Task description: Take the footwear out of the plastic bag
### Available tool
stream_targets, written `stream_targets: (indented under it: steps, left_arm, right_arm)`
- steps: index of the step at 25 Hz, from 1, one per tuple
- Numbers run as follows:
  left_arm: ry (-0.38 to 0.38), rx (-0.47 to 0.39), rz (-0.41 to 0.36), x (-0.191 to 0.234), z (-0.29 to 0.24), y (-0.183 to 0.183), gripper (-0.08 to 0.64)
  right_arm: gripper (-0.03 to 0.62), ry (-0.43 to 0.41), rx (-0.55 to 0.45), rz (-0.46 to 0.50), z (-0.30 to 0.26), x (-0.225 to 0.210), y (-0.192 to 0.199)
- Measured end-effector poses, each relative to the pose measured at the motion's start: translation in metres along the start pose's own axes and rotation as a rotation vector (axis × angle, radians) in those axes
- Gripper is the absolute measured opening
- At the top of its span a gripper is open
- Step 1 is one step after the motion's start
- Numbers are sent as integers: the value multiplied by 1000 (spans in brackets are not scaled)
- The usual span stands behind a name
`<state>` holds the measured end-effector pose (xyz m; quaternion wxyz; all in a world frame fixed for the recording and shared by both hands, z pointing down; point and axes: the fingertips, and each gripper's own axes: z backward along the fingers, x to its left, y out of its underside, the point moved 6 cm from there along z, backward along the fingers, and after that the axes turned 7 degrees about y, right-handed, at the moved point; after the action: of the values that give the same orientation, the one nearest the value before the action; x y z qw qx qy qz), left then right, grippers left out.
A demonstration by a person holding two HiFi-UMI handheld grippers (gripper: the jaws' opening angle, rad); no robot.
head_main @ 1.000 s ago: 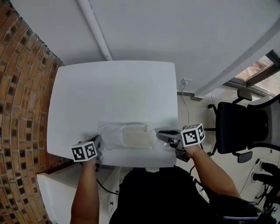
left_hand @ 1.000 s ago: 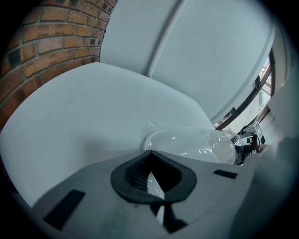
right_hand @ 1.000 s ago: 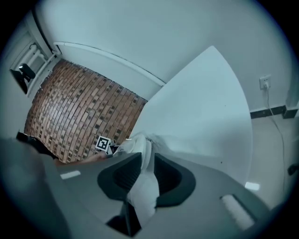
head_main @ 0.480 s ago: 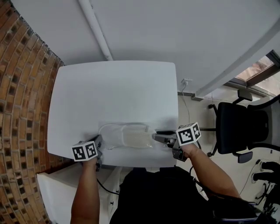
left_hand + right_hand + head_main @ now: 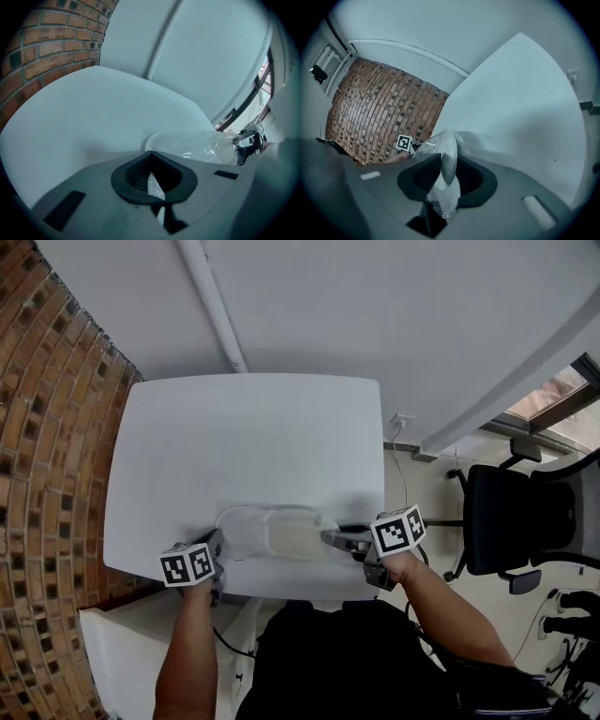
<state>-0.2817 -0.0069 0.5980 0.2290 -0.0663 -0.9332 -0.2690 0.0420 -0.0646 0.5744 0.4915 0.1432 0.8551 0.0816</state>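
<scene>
Footwear (image 5: pixel 281 533) beside right tool (image 5: pixel 329 538); jaws closing on bag (image 5: pixel 446 157).

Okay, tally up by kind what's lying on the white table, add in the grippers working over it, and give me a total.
Clear plastic bag: 1
White footwear inside the bag: 1 showing; whether there is more can't be told
Grippers: 2, the left gripper and the right gripper, whose jaws have just closed further with bag plastic between them
Total: 4
</scene>
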Motion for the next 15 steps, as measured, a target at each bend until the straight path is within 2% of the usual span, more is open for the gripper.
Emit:
stream_targets:
  steps: [6,11,15]
  left_arm:
    - [-34,33,-38,1,-5,3,5]
    - [-42,30,-47,0,-7,-2,5]
    - [-55,14,-22,0,-9,-5,5]
  right_arm:
    - [85,-93,-79,-94,28,-3,-8]
    - [81,-69,-143,-75,54,-7,-16]
    - [78,-51,-200,-71,72,-8,-19]
